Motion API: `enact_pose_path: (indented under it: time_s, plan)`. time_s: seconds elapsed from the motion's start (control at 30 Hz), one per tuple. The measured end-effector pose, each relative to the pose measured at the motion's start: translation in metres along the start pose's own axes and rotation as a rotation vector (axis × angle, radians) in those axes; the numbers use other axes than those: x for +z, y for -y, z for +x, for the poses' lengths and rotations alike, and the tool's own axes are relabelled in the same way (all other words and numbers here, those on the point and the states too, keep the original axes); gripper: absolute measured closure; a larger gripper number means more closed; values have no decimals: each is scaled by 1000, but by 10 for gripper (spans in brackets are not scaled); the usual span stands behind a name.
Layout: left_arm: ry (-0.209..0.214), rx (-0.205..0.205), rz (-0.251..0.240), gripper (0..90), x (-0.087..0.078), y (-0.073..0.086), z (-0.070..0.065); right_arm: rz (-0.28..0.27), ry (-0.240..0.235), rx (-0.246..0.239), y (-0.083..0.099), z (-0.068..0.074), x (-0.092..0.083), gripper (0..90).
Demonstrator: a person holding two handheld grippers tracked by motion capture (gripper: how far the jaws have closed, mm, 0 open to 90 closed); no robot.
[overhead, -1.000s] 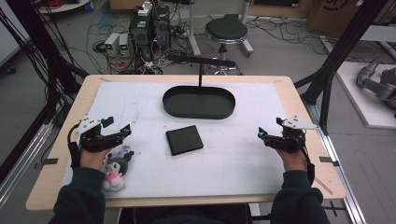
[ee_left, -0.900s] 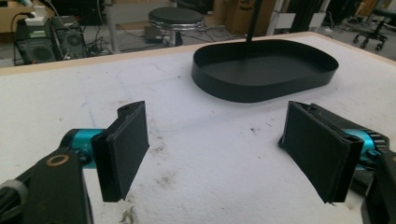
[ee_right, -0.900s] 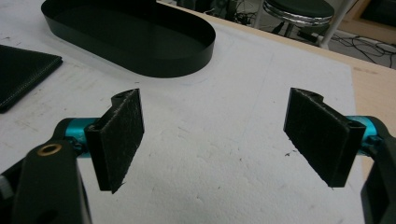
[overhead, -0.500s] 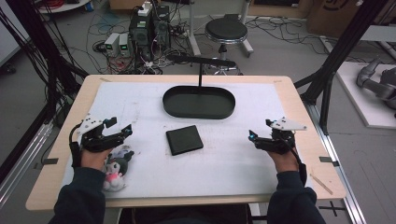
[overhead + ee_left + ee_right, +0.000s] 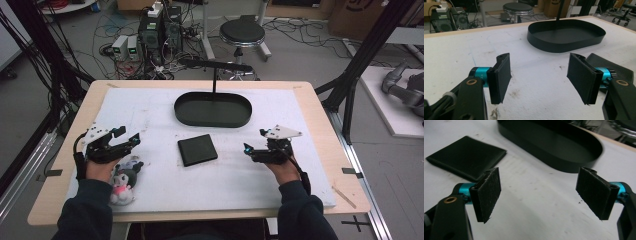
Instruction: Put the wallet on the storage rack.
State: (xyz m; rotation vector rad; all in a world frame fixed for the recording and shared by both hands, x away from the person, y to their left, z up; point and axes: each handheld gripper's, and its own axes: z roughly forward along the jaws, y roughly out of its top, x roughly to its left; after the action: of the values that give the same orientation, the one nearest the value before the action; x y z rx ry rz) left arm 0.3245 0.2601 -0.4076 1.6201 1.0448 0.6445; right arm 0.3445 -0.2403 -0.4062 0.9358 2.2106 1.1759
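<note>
The table is a light wooden board, and a white mat with grey scuffs and small dark stains covers most of it. Near the far edge of the mat stands a black oval tray with a low wall; a thin black post rises from behind it and carries a bar. In the middle of the mat lies a flat black wallet, closed, with stitching along its edge. At the near left lies a small plush toy in black, white and pink, just beside the left hand. The left gripper hovers at the left of the mat, well apart from the wallet; its jaws have just been closing, they stand about half open, and nothing is between them. The right gripper is at the right of the wallet, near to it but not touching; its jaws are wide apart and hold nothing. Behind the table there is a grey floor with many cables, computer cases, a round black stool and black frame posts. I cannot read any writing or brand.
</note>
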Motion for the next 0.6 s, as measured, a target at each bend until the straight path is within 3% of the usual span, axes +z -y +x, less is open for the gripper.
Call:
enact_pose_path:
  time_s: [0.03, 0.1, 0.13, 0.27, 0.33, 0.4, 0.5, 0.57, 0.6]
  plan:
    - [-1, -1, -1, 344, 0, 0, 1, 22, -15, -39, -4, 10, 11, 207]
    - [-3, -5, -5, 344, -1, 0, 3, 29, -20, -58, -7, 16, 17, 212]
    - [-5, -7, -5, 344, -2, 0, 4, 31, -63, -79, -13, 26, 30, 276]
    - [-7, -19, -5, 344, -3, 1, 7, 62, -127, -83, -22, 41, 51, 276]
    - [-7, -19, -3, 344, -2, 2, 7, 61, -179, -96, -32, 58, 68, 284]
    - [-2, -17, 1, 344, -1, 2, 7, 63, -190, -100, -35, 64, 73, 292]
    - [-1, -17, 1, 344, -1, 2, 7, 71, -226, -143, -41, 79, 87, 358]
    - [-6, -22, -2, 345, -2, 2, 7, 124, -275, -160, -39, 85, 99, 407]
    - [-5, -22, 0, 345, -2, 2, 8, 124, -275, -160, -39, 85, 99, 407]
